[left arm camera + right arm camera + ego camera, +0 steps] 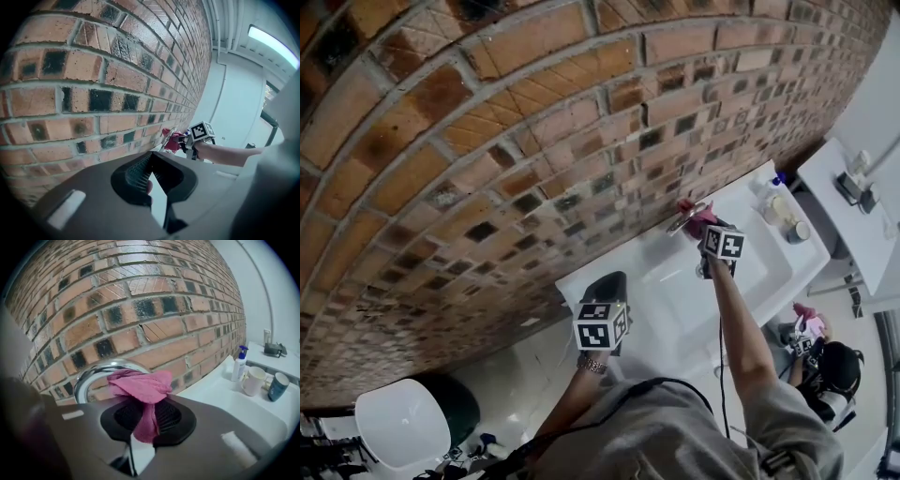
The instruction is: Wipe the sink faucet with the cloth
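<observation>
A chrome faucet (683,224) curves out over the white sink (670,314) below the brick wall. My right gripper (705,229) is shut on a pink cloth (699,217) and holds it against the spout. In the right gripper view the cloth (140,383) lies draped over the faucet's arch (92,374) and hangs down between the jaws of the right gripper (145,409). My left gripper (611,279) hovers over the sink's left end, shut and holding nothing. The left gripper view shows the left gripper (148,163) aimed at the wall, with the cloth (172,141) farther along.
A blue-capped soap bottle (239,363) and two mugs (253,380) stand on the sink's right end. A white counter (844,202) with small items lies beyond. The brick wall (506,159) runs close behind the faucet. A white round bowl (398,427) sits at lower left.
</observation>
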Motion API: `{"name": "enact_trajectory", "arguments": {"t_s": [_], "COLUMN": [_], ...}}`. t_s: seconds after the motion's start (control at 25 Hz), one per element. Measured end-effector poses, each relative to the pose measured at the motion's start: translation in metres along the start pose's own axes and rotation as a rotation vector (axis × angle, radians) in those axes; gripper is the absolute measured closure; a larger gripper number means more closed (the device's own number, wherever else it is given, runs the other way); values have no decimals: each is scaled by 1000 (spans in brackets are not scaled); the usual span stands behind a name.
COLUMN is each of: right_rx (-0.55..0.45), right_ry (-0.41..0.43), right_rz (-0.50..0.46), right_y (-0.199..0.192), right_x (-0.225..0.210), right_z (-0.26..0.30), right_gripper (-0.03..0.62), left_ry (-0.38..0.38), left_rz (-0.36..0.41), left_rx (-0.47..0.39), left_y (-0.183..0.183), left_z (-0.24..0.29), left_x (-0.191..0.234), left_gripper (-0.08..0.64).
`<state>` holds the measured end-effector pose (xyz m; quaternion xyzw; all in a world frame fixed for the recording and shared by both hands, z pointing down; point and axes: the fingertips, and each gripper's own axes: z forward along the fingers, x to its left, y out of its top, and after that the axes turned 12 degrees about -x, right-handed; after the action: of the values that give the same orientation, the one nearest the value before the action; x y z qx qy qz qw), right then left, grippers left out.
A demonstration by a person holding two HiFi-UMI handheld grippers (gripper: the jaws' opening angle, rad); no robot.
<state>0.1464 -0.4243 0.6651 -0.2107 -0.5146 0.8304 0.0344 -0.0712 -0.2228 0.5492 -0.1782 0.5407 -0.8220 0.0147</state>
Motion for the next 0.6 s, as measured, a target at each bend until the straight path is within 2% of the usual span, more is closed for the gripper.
{"name": "enact_trajectory", "arguments": {"t_s": [0.36, 0.44, 0.56, 0.6], "right_rx": [133, 146, 264, 263], "right_ry": [-77, -73, -46, -55], "right_rz": [39, 65, 111, 116], "right_y": [-51, -56, -66, -62], "right_x": [-36, -39, -30, -32], "right_z": [25, 27, 15, 7], "right_gripper": [525, 525, 525, 525], "left_ry": [-19, -24, -28, -29], "left_rz": [14, 18, 19, 18], "left_rx": [31, 38, 46, 48], "left_y": [-8, -10, -11, -12], "left_z": [10, 11, 15, 16], "left_x": [-11, -12, -12, -12], "left_gripper": [541, 541, 541, 541]}}
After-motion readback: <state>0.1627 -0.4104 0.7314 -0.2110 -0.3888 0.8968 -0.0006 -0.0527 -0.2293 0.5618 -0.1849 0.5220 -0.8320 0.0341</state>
